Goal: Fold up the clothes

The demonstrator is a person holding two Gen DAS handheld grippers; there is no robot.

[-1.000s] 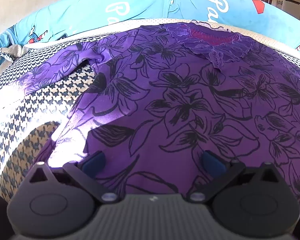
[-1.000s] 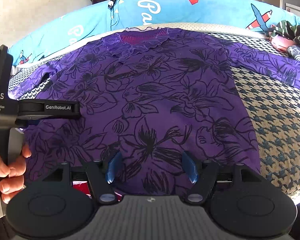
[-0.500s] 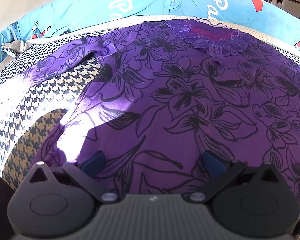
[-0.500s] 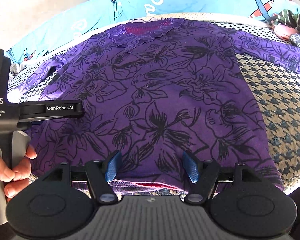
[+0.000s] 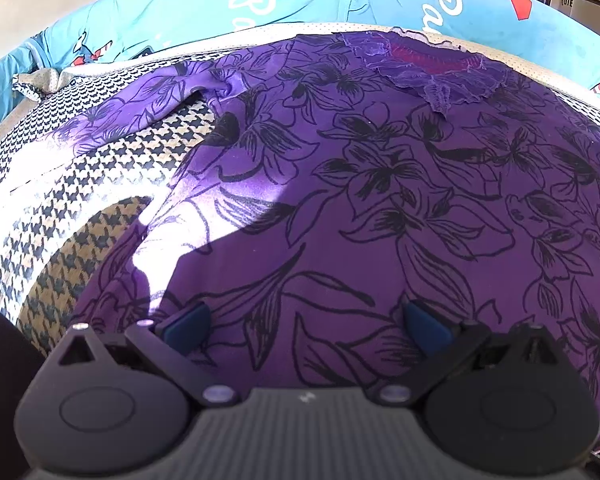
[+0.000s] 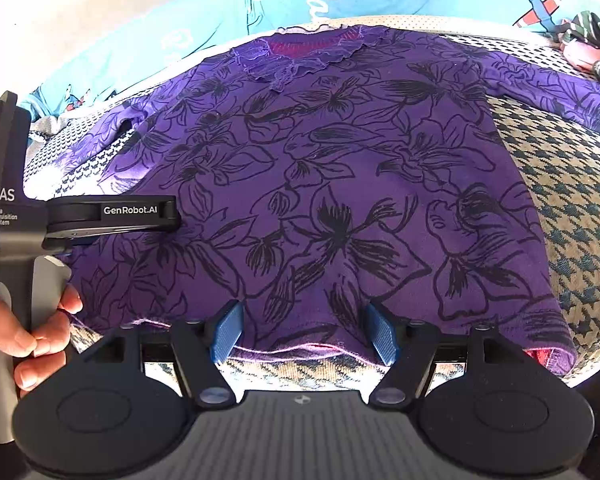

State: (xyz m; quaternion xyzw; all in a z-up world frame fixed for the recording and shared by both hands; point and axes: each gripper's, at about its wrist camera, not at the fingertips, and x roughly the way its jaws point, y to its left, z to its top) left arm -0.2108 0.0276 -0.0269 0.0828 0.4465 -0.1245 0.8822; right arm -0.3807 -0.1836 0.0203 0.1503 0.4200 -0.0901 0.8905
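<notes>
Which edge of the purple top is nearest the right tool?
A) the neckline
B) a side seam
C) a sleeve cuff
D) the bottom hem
D: in the right wrist view the purple top's bottom hem runs across just in front of the open right tool, while the neckline lies at the far end.

The left gripper [image 5: 304, 326], jaws apart, hovers over the purple top [image 5: 380, 184].

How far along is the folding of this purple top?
Done: the purple top lies spread flat, front up, on the checked cover. In hand: both grippers, left and right, sit at its bottom hem, jaws open, gripping nothing. Left: every fold.
</notes>
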